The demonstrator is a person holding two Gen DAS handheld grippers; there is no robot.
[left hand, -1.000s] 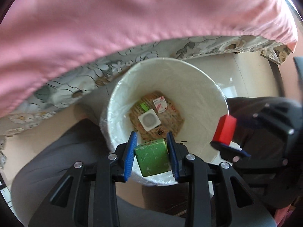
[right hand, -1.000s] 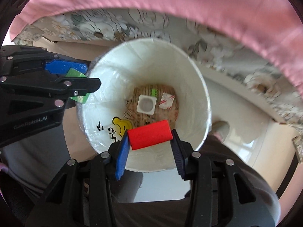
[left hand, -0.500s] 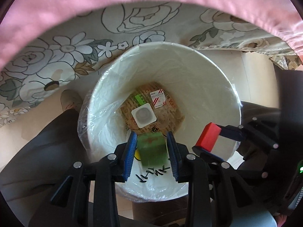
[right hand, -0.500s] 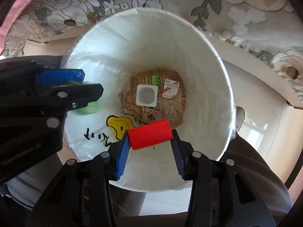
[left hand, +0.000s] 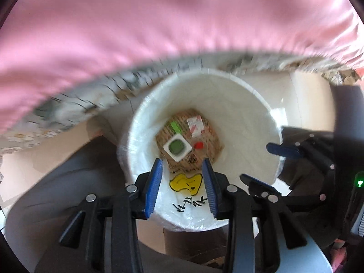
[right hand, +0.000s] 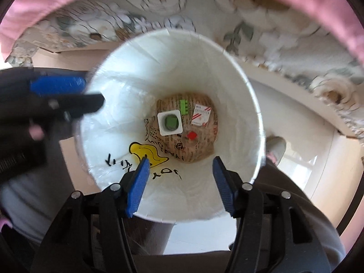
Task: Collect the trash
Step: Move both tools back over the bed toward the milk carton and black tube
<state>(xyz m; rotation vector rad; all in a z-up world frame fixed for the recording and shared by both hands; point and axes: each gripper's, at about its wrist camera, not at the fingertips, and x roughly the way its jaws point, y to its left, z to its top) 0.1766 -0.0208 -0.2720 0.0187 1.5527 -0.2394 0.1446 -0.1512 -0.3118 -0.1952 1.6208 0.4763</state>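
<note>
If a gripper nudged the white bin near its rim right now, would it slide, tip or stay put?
The white bin looks tall, thin-walled and tapered to a narrow base, so a rim push would probably tip it. Only a few small scraps, like the red piece, lie inside, so it is likely light and might slide easily.

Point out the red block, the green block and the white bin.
red block [right hand: 193, 135], right wrist view, on its top face.
green block [right hand: 171, 122], right wrist view, on its face inside the white square tray.
white bin [right hand: 236, 86], right wrist view, on its bare inner wall.
</note>
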